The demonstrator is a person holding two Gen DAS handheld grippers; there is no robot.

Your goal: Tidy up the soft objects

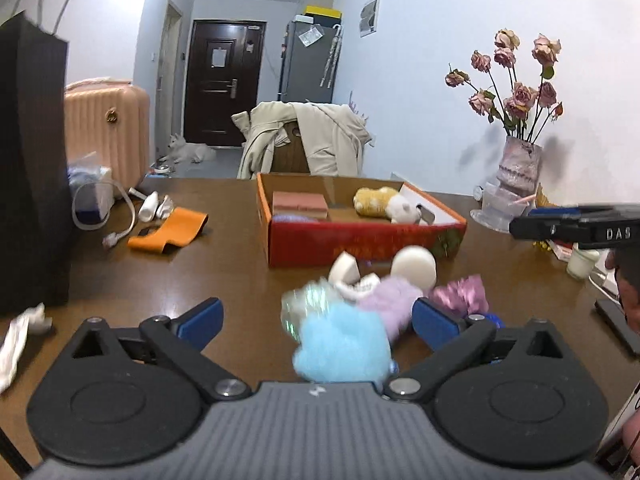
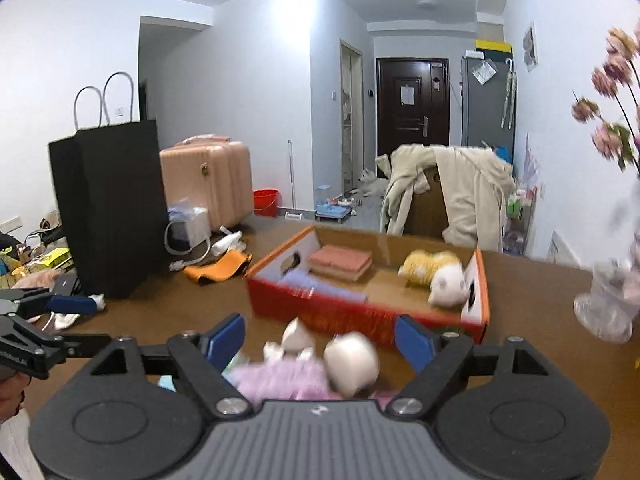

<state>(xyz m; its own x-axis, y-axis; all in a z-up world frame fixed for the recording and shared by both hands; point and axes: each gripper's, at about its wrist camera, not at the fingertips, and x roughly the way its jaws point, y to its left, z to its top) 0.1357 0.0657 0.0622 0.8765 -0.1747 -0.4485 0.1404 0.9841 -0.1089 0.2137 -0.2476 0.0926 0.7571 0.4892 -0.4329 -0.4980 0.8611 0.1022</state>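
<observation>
A red cardboard box stands on the brown table. It holds a folded pink cloth and a yellow and white plush. In front of the box lies a heap of soft toys: a light blue fluffy one, a lilac one with cream round parts, and a purple one. My left gripper is open around the blue toy. My right gripper is open over the lilac toy and cream ball.
A black paper bag stands at the left. An orange band, white cable and small white items lie left of the box. A vase of dried roses and a glass dish stand at the right.
</observation>
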